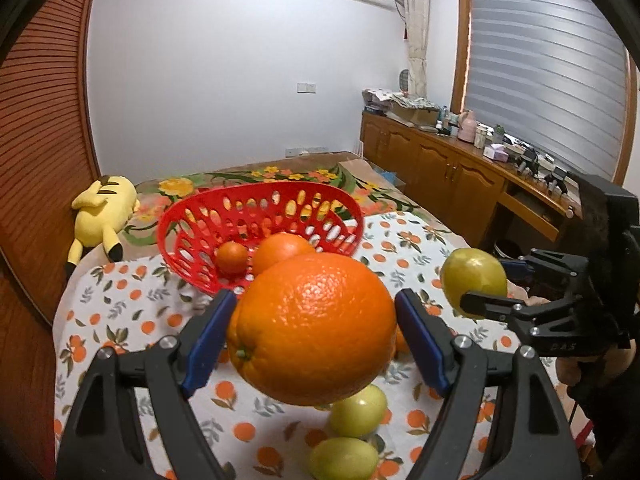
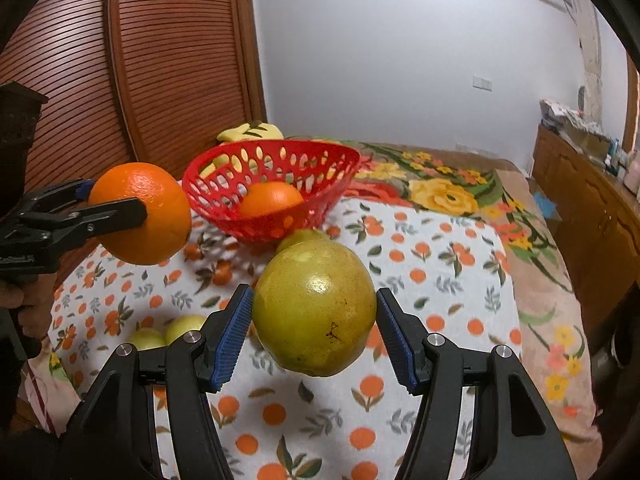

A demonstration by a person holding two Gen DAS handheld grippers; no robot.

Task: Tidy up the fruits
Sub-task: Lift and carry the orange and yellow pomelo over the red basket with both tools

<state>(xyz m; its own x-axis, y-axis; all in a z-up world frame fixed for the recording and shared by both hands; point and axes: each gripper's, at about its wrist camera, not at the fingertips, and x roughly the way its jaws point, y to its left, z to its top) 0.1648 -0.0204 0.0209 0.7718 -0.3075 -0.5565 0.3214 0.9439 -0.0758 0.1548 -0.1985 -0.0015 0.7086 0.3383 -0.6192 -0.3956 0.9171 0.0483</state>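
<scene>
The left gripper (image 1: 314, 326) pinches an orange (image 1: 314, 326) — lifted before the basket (image 1: 184, 240). The right gripper (image 2: 314, 322) grips a green fruit (image 2: 314, 308), raised alongside.

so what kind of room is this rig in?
Most likely a bedroom at home. The fruit sits on a cloth spread over a bed with a floral blanket, a yellow plush toy lies at its far end, and a cluttered wooden sideboard runs beneath a window blind.

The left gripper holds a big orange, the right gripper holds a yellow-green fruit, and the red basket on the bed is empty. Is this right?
Not quite: the red basket is not empty. The left wrist view shows two oranges inside it, a small orange and a larger orange. The rest holds: the left gripper grips the big orange, and the right gripper grips the yellow-green fruit.
</scene>
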